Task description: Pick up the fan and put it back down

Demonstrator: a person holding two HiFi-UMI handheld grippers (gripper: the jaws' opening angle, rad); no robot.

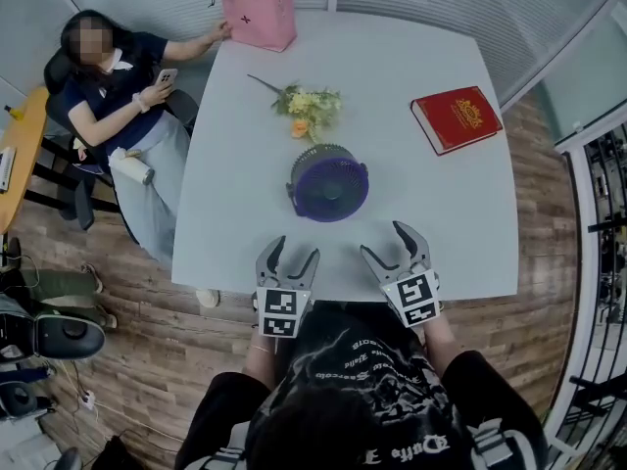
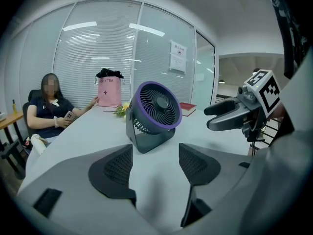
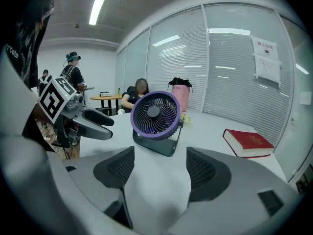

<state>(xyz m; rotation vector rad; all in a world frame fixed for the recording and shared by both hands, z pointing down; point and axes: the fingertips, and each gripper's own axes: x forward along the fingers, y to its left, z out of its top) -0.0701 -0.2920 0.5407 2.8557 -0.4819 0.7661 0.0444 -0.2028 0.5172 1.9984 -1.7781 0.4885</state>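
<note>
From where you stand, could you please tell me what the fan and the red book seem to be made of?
Fan: probably moulded plastic, matte grey body, purple ring, thin grille ribs.
Red book: seemingly a stiff hardcover with gold print; cloth or coated board, I cannot tell.

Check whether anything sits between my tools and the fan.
Nothing visible does. Only bare table lies between the left tool, the right tool and the fan; the flowers and red book lie beyond it.
</note>
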